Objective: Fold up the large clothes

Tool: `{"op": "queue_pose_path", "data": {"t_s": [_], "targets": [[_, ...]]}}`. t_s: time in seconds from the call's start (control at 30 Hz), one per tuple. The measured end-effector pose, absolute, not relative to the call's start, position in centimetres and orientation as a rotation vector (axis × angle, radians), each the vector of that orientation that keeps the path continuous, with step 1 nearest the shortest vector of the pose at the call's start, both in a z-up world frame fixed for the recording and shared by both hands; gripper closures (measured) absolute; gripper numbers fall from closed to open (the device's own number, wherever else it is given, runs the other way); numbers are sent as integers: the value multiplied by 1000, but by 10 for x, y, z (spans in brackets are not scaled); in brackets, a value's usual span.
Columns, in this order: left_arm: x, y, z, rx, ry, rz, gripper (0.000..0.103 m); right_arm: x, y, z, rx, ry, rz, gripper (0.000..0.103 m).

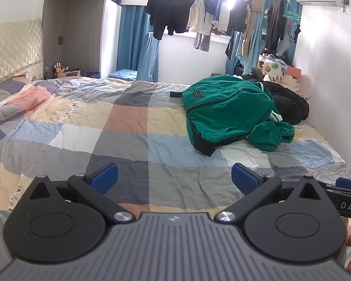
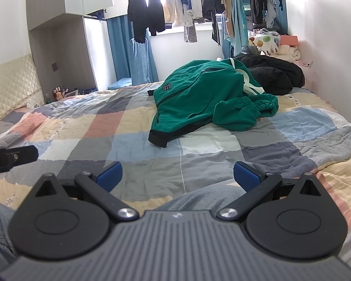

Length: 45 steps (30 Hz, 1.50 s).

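A crumpled green jacket [image 1: 224, 114] [image 2: 199, 98] with black cuffs and a small dark label lies on the far right part of the bed. A black garment [image 1: 290, 103] [image 2: 276, 75] sits bunched behind it against the wall. My left gripper [image 1: 174, 179] is open over the checked bedspread [image 1: 105, 121], well short of the jacket, with nothing between its blue pads. My right gripper [image 2: 177, 175] is also open and empty, low over the bedspread [image 2: 222, 149] near the front edge. The right gripper's tip shows at the left view's right edge.
Clothes hang on a rail [image 1: 199, 9] in front of the bright window. A padded headboard [image 1: 11, 46] and a nightstand with small bottles [image 1: 58, 68] stand at the left. A pile of soft items [image 1: 278, 70] fills the far right corner. A grey-clad leg [image 2: 199, 199] lies under the right gripper.
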<state>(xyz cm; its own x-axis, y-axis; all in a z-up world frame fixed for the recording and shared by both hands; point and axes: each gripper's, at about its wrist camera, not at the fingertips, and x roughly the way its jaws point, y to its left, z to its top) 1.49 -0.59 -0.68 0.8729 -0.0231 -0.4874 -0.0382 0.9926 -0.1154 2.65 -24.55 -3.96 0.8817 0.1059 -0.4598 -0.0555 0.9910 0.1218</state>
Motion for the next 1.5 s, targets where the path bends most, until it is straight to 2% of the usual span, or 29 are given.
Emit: {"op": "queue_pose_path", "data": {"t_s": [1.1, 1.5], "targets": [[29, -11, -20, -119, 542, -9, 0, 33, -247, -49, 131, 510, 74, 0], [95, -23, -31, -107, 586, -60, 0, 68, -254, -44, 178, 522, 53, 0]]}}
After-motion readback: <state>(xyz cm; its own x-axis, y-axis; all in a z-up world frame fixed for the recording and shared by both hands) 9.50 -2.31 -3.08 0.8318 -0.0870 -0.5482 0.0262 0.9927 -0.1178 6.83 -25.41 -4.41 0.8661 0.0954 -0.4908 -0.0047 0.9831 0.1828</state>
